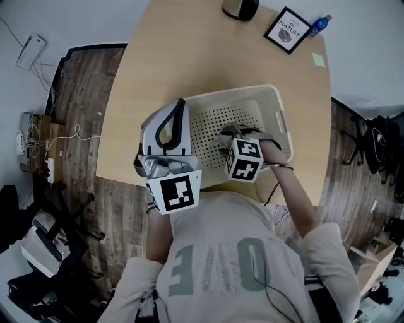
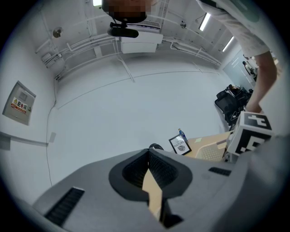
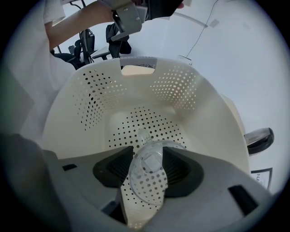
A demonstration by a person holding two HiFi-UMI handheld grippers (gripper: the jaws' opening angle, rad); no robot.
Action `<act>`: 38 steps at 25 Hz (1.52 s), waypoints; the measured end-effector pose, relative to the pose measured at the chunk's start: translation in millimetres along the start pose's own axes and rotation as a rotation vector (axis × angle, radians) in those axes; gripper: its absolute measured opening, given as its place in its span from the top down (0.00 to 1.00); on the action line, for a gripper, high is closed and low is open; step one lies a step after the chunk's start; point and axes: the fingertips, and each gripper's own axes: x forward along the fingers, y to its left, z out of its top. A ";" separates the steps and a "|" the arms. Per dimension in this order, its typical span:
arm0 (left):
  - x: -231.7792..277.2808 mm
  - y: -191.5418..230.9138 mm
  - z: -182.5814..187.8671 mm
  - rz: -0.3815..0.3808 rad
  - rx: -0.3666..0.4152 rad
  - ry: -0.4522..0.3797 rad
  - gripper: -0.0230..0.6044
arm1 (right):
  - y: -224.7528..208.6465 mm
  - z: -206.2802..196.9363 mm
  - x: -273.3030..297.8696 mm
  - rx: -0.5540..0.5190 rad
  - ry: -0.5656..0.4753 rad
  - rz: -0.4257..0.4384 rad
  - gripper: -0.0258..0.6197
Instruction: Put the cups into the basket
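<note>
**Right tongs inside basket, clear cup between spread jaws**

Setup: the cream perforated basket [image 1: 278,110] stands on the wooden table [image 1: 189,50], on the side nearest you. At the far edge of the table are a framed print [image 1: 287,29], a blue bottle [image 1: 319,24] just beside it, a dark rounded object [image 1: 240,7] and a small green note [image 1: 318,60].

Right side: your right gripper [image 1: 228,134] reaches down into the basket, its marker cube level with the near rim. In the right gripper view the right gripper [image 3: 148,150] has its jaws spread wide. A clear cup [image 3: 147,174] sits between them, tilted, with its bottom turned toward the camera. The holes in the basket floor show through its wall. The pads flank the cup on both sides with no visible squeeze. The cup is inside the basket, low over the perforated floor [image 3: 145,122], about mid-floor. From the head view the cup cannot be made out.

Left side: your left gripper [image 1: 180,107] is held above the table at the basket's left wall, outside it. In the left gripper view the left gripper [image 2: 148,156] points up and outward, toward a white wall. Its jaws are pressed together at the tips, with only a thin sliver of table showing behind them and nothing pinched.
</note>
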 end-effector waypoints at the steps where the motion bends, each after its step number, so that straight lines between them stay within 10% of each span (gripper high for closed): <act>1: -0.5 -0.3 0.8 -0.003 0.002 0.003 0.95 | 0.1 1.5 -1.4 0.001 -0.001 -0.002 0.66; 25: 0.8 -9.2 28.2 -0.030 0.014 -0.087 0.95 | -58.6 26.2 -112.3 0.139 -0.223 -0.227 0.65; 32: -2.7 -7.5 33.2 -0.040 0.039 -0.084 0.95 | -101.2 70.0 -210.1 0.334 -0.736 -0.411 0.65; 38: -3.9 -11.1 43.8 -0.049 0.045 -0.080 0.95 | -112.2 73.2 -280.8 0.474 -1.048 -0.638 0.94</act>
